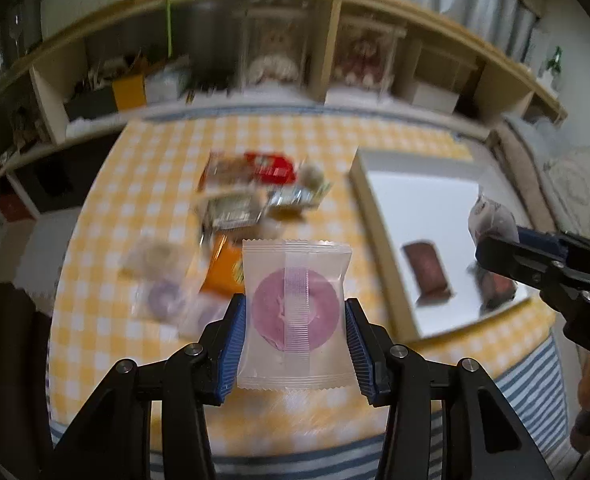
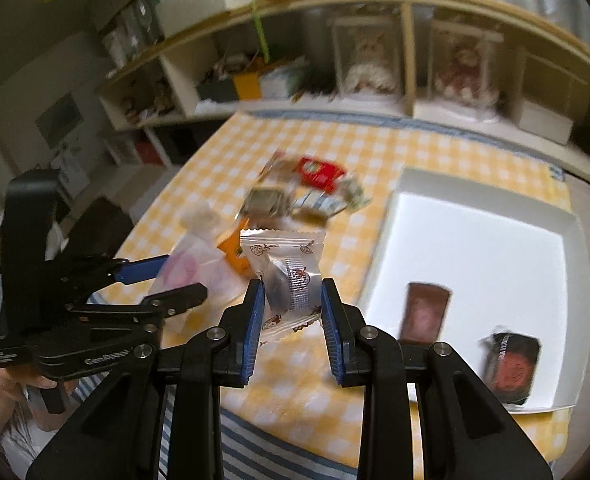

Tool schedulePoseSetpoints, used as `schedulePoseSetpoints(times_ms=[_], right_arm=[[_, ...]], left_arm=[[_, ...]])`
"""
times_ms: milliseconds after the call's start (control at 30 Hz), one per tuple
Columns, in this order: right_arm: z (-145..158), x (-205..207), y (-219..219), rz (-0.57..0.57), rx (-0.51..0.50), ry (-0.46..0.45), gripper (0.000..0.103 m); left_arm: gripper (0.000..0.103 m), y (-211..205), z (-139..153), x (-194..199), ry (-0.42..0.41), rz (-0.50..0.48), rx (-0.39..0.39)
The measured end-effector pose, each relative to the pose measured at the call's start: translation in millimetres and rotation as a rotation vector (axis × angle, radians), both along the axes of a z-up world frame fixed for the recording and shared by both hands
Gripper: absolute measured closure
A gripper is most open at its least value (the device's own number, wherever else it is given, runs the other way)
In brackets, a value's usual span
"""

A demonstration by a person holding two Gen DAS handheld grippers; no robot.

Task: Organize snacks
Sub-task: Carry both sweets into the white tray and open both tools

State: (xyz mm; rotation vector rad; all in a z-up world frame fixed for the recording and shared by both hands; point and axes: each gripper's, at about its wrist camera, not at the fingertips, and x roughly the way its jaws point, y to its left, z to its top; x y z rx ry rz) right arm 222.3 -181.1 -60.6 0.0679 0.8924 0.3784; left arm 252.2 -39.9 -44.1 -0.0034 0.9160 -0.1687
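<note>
My left gripper (image 1: 295, 320) is shut on a clear packet with a purple ring-shaped snack (image 1: 295, 312), held above the yellow checked table. It also shows in the right wrist view (image 2: 163, 284), with its packet (image 2: 187, 272) between the fingers. My right gripper (image 2: 293, 304) is shut on a clear printed packet with a dark snack (image 2: 287, 276), held above the table's front. In the left wrist view that gripper (image 1: 499, 248) holds its packet (image 1: 491, 216) over the white tray (image 1: 407, 184). A pile of mixed snacks (image 1: 255, 192) lies mid-table.
The white tray (image 2: 475, 232) at the right holds a brown bar (image 2: 425, 312) and a dark packet (image 2: 511, 364). More packets (image 1: 163, 280) lie at the left of the pile. A shelf unit (image 1: 335, 60) stands behind the table.
</note>
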Motion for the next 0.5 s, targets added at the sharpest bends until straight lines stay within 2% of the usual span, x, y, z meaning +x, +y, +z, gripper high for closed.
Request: schedulePoseSetpoints(times_ms=[300, 500], right_arm=[[26.1, -0.4, -59.6, -0.147, 0.024, -0.07, 0.074], [37.3, -6.5, -107.0, -0.261, 0.005, -0.1, 0.074]], left_arm=[[0.056, -30.7, 20.1, 7.9, -0.048, -0.011, -0.077], [0.056, -72.8, 33.6, 26.5, -0.078, -0.063, -0.112]])
